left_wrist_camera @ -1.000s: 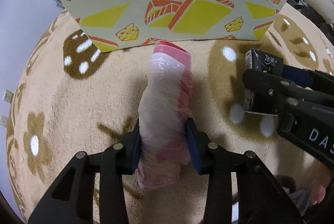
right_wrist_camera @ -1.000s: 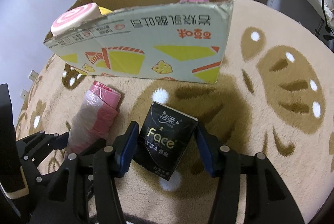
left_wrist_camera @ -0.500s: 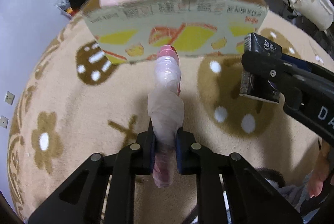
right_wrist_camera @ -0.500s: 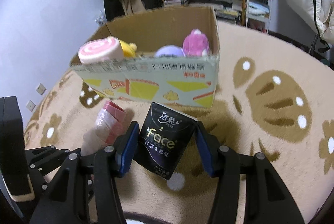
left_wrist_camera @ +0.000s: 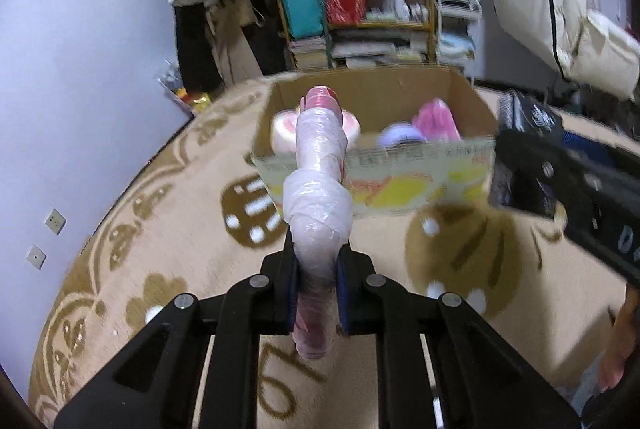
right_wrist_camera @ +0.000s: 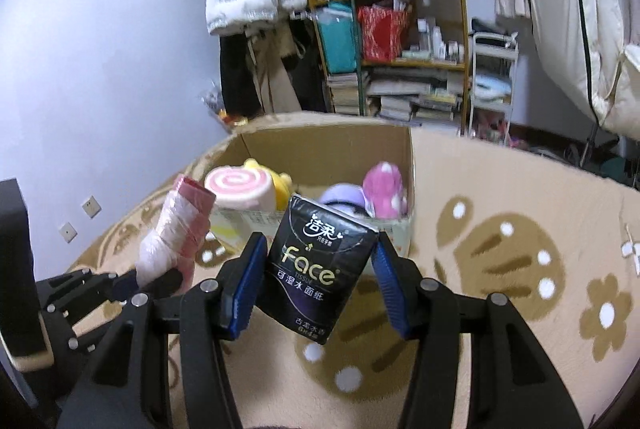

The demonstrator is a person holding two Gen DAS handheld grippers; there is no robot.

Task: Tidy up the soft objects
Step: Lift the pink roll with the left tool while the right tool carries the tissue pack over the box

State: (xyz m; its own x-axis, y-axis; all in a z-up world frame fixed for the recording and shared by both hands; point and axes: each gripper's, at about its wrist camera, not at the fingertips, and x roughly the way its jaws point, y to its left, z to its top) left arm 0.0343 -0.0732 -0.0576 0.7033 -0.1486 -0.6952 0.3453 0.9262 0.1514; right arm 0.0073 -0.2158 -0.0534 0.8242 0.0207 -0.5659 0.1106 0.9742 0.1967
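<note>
My left gripper is squeezing a soft pink roll in clear wrap very tight, down near its bottom end. The roll sticks up and leans toward the cardboard box, and it is off the rug, in front of the box. My right gripper is pinching a black tissue pack by its two sides. That pack is also in the air, just in front of the box.

The box already has a pink swirl toy, a purple toy and a pink plush inside.

I think a few things could go wrong. The roll is long and floppy and I hold only its end, so it could bend, hit the front wall of the box and slip out. The tissue pack sits crooked between my blue pads, so it could twist loose. My two grippers are close together, so they might bump over the box.
</note>
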